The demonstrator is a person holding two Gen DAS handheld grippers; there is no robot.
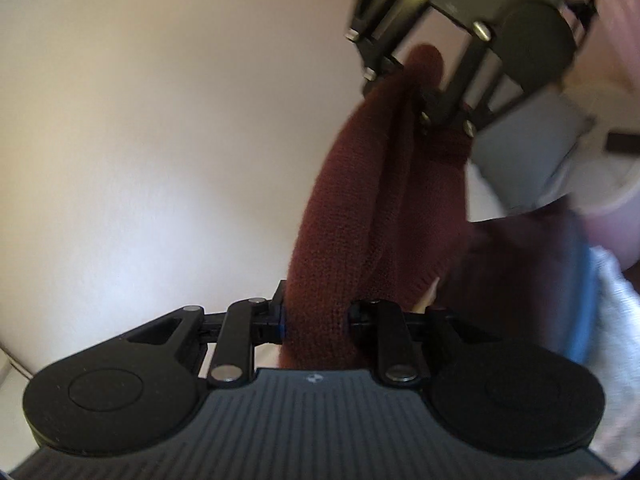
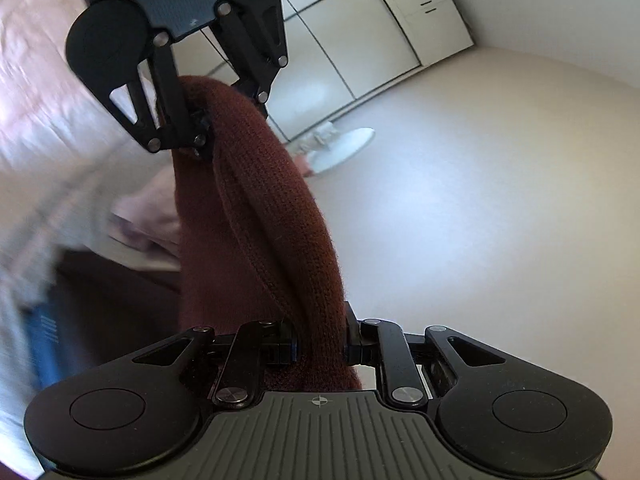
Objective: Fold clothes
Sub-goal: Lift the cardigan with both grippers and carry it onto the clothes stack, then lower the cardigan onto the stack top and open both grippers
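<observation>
A dark red knitted garment (image 1: 360, 208) hangs stretched between my two grippers, held up in the air. My left gripper (image 1: 316, 320) is shut on one end of it. My right gripper (image 1: 420, 100) faces it from the upper right and grips the other end. In the right wrist view the garment (image 2: 264, 216) runs as a thick folded band from my right gripper (image 2: 320, 346), shut on it, up to my left gripper (image 2: 202, 128). More of the dark red cloth drapes down to the side in shadow.
A pale floor (image 2: 480, 184) and white cupboard doors (image 2: 360, 32) lie beyond. A white oval object (image 2: 344, 148) rests on the floor. A blue item (image 1: 580, 300) and pale grey fabric (image 1: 616, 344) sit at the right; the person's light clothing (image 2: 40, 128) is at the left.
</observation>
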